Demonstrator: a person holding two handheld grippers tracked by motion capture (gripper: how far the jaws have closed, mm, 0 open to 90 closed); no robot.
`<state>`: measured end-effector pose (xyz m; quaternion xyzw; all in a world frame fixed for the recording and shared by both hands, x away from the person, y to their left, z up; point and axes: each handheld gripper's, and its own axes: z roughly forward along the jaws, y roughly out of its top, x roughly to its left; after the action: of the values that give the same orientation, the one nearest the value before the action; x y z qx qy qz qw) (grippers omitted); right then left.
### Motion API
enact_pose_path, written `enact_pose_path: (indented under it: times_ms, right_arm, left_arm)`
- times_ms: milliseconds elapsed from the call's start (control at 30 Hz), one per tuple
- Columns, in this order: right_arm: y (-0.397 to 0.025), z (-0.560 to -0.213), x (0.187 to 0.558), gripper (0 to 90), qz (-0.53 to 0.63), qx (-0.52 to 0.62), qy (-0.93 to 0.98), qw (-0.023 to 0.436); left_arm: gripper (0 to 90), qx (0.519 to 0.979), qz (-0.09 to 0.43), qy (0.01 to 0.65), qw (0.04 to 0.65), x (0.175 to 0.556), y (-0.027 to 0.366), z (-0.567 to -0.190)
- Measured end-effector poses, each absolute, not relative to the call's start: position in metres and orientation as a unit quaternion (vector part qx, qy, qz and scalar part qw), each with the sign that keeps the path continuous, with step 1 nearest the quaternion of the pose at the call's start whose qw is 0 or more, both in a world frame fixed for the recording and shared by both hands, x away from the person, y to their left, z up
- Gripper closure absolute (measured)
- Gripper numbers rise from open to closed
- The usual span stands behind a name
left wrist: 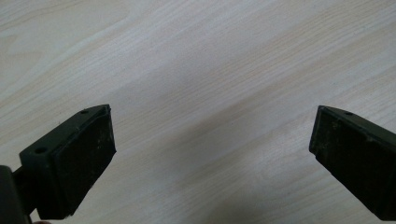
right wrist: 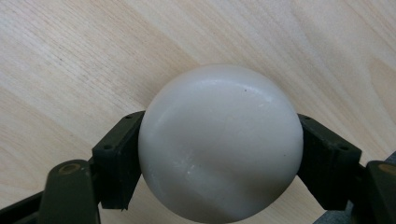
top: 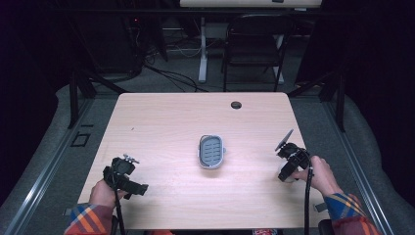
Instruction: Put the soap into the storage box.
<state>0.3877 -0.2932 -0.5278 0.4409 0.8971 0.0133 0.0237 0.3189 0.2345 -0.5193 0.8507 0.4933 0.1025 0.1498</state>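
Observation:
A grey oval soap dish (top: pixel 211 151) with a slotted inner tray lies in the middle of the light wooden table (top: pixel 171 117). Right of it, near the table's right edge, my right gripper (top: pixel 288 169) is held low over the table. Its jaws are shut on a smooth white rounded object (right wrist: pixel 219 135), which they clasp at both sides just above the wood. My left gripper (top: pixel 128 177) hovers at the table's front left, well apart from the dish. In the left gripper view its jaws (left wrist: pixel 212 135) stand wide open with bare wood between them.
A round cable hole (top: pixel 236 105) sits near the table's far edge. Beyond the table stand a black folding chair (top: pixel 254 44) and a white desk leg (top: pixel 202 49), with cables on the floor. Dark curtains flank both sides.

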Motion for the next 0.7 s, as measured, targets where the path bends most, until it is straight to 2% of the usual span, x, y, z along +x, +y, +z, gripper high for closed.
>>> enact_pose_path:
  times_ms: [700]
  right_arm:
    - [-0.261, -0.522, 0.395, 24.4, 0.03, 0.415, 0.908, 0.037]
  left_arm:
    - [0.2, 0.85, 0.104, 0.494, 0.15, 0.319, 0.234, -0.519]
